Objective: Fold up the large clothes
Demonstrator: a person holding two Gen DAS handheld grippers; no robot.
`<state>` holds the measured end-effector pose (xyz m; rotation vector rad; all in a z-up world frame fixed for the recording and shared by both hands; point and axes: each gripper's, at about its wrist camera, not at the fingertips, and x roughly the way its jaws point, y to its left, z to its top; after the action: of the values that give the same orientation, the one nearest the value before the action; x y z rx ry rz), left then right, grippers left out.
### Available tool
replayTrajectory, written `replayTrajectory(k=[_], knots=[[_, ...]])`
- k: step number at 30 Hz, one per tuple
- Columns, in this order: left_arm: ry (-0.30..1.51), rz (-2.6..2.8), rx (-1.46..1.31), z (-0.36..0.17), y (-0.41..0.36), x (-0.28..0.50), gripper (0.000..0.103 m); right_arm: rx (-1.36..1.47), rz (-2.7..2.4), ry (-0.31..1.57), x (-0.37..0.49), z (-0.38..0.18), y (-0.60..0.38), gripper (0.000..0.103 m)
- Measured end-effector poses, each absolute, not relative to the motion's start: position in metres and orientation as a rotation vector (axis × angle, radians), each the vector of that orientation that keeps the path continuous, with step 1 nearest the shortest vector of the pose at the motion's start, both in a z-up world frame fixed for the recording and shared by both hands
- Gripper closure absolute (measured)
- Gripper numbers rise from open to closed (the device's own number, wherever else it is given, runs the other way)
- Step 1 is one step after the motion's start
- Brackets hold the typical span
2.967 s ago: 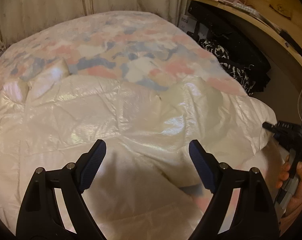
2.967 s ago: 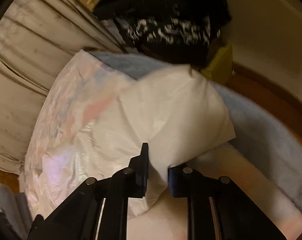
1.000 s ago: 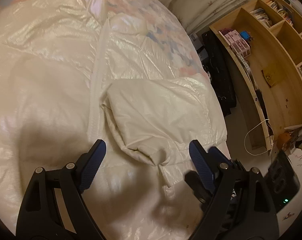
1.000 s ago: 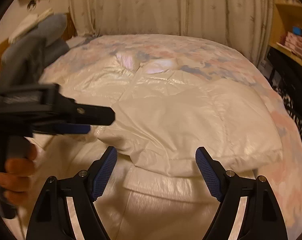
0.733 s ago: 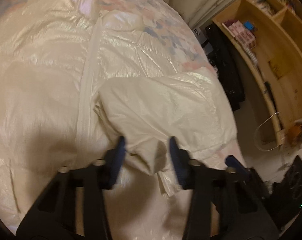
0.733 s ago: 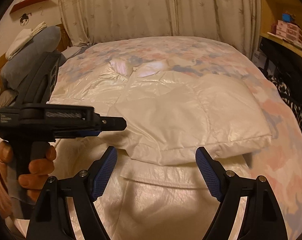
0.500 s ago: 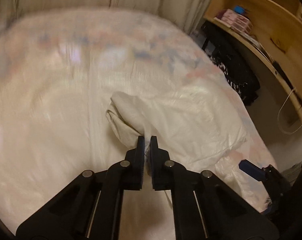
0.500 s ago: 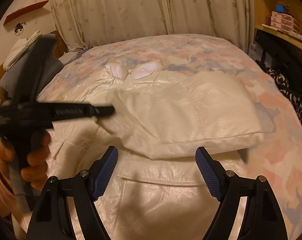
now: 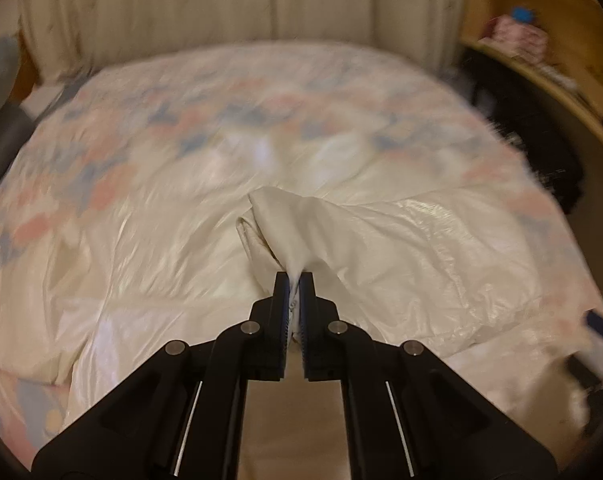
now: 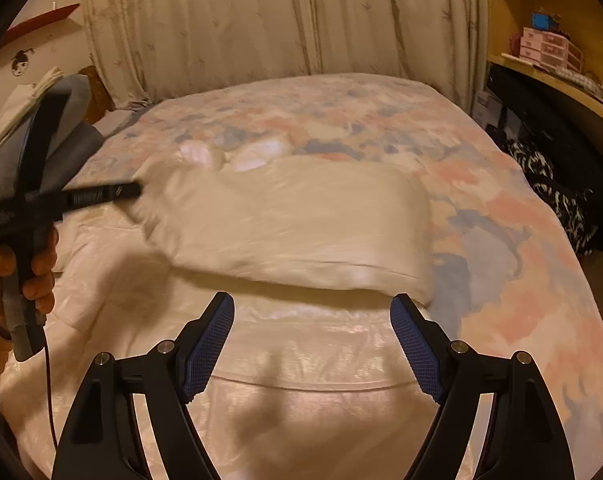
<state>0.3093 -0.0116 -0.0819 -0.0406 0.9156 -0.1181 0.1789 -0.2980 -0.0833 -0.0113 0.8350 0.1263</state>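
A large shiny cream puffer jacket (image 9: 149, 264) lies spread over the bed. Its sleeve (image 9: 401, 248) is folded across the body. My left gripper (image 9: 294, 280) is shut on the cuff end of that sleeve and holds it raised off the jacket. In the right wrist view the same sleeve (image 10: 301, 220) hangs lifted at its left end, where the left gripper (image 10: 135, 189) pinches it, held by a hand (image 10: 37, 264). My right gripper (image 10: 312, 312) stands open above the jacket's lower body (image 10: 301, 368), with nothing between its blue pads (image 10: 209, 344).
The bed carries a pink and blue flowered cover (image 10: 501, 216). Curtains (image 10: 261, 20) hang behind it. A wooden shelf unit (image 10: 549, 60) with boxes and dark clothing (image 10: 557, 184) stand at the right. Grey pillows (image 10: 65, 132) lie at the left.
My left gripper has shut on the sleeve's cuff end, then risen and swung level with the bed, lifting that end. My right gripper drew back, staying open.
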Motion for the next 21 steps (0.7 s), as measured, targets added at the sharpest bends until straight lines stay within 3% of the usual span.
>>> replayTrajectory(k=[4, 6, 8, 10, 11, 19, 21], knots=[[1.015, -0.089, -0.068, -0.126, 0.009, 0.316, 0.098, 0.020, 0.113, 0.888, 0.195, -0.095, -0.311, 0.021], [1.035, -0.107, -0.102, -0.135, 0.014, 0.315, 0.092, 0.052, 0.114, 0.914, 0.203, -0.099, -0.324, 0.021], [1.037, -0.143, -0.146, -0.133, 0.018, 0.314, 0.067, 0.095, 0.124, 0.921, 0.217, -0.102, -0.333, 0.021], [1.024, -0.159, -0.172, -0.130, 0.023, 0.317, 0.050, 0.163, 0.131, 0.916, 0.232, -0.095, -0.353, 0.021], [1.013, -0.165, -0.183, -0.127, 0.023, 0.318, 0.047, 0.190, 0.131, 0.914, 0.243, -0.094, -0.361, 0.020], [1.065, -0.151, -0.201, -0.138, 0.025, 0.348, 0.047, 0.411, 0.051, 0.967, 0.339, -0.111, -0.434, 0.017], [1.079, -0.154, -0.227, -0.146, 0.027, 0.358, 0.055, 0.493, 0.039, 0.998, 0.363, -0.130, -0.451, 0.017]])
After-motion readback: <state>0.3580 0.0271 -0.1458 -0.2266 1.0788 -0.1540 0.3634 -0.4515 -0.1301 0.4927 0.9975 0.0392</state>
